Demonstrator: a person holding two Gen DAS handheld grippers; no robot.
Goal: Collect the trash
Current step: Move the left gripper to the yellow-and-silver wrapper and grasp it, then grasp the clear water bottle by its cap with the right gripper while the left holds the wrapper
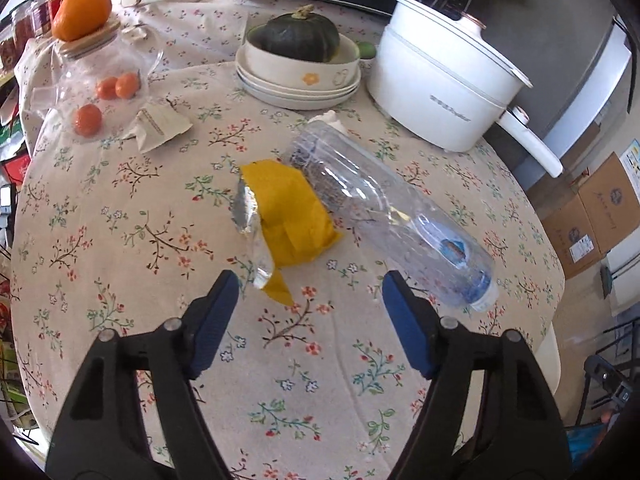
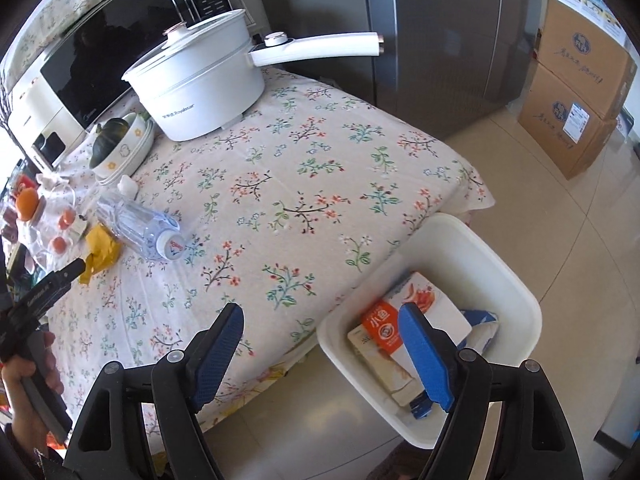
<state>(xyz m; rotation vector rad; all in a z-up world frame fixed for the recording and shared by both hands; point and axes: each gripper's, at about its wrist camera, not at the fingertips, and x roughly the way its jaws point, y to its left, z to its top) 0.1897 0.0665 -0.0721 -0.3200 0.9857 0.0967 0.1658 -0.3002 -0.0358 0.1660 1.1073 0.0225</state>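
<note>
My left gripper [image 1: 310,280] gapes wide over the yellow wrapper [image 1: 294,210] beside the bottle [image 1: 384,204] on the table [image 1: 120,208]; light, crinkly, slippery, so I'd pinch its bunched middle.

A: How is the light?

B: Bright, even daylight in both wrist views. Shadows on the floral tabletop [image 1: 120,208] are soft and faint. The clear plastic bottle [image 1: 384,208] shows small glints, and the microwave door [image 2: 100,68] is a dark, glossy mirror.

A: And sharpness?

B: Centres are fairly crisp. Fisheye bending curves straight lines, and the corners fall into black vignette.
</note>
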